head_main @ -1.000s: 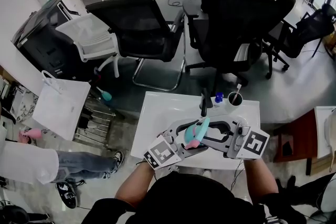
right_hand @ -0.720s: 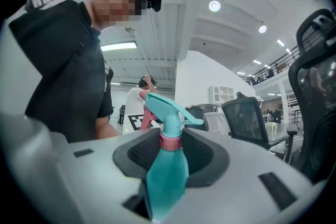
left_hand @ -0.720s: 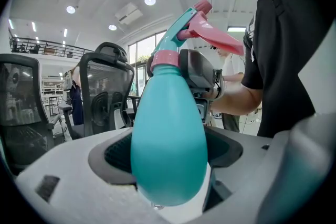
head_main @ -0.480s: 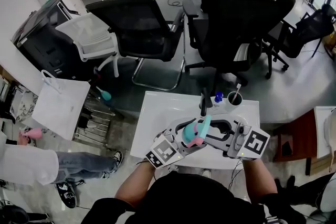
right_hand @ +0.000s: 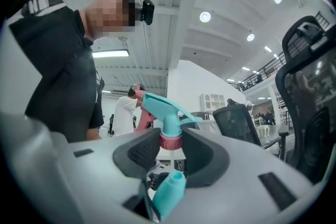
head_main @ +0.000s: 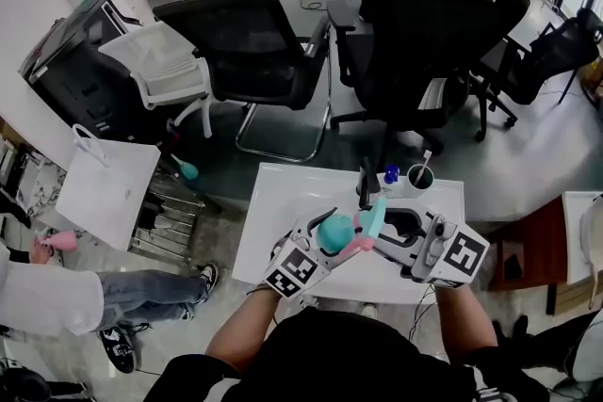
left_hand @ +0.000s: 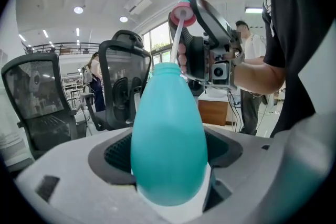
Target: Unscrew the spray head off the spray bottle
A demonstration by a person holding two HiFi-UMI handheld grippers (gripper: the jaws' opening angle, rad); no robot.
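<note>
- Right gripper (right_hand: 170, 150): dark ribbed pads closed part-way on the ridged pink collar (right_hand: 170, 141) of the spray head (right_hand: 164, 109); the angular teal nozzle and pink trigger stand above the jaws
- Left gripper (left_hand: 168, 165): jaws clamped round the smooth, egg-shaped teal spray bottle (left_hand: 167, 113); its rounded base faces the camera
- The head stands clear of the bottle's open neck; a thin white dip tube (left_hand: 176, 42) runs from the collar down into that neck
- Both are held over the near edge of a glossy white table (head_main: 283, 202); black mesh-backed office chairs (head_main: 254, 42) stand beyond
</note>
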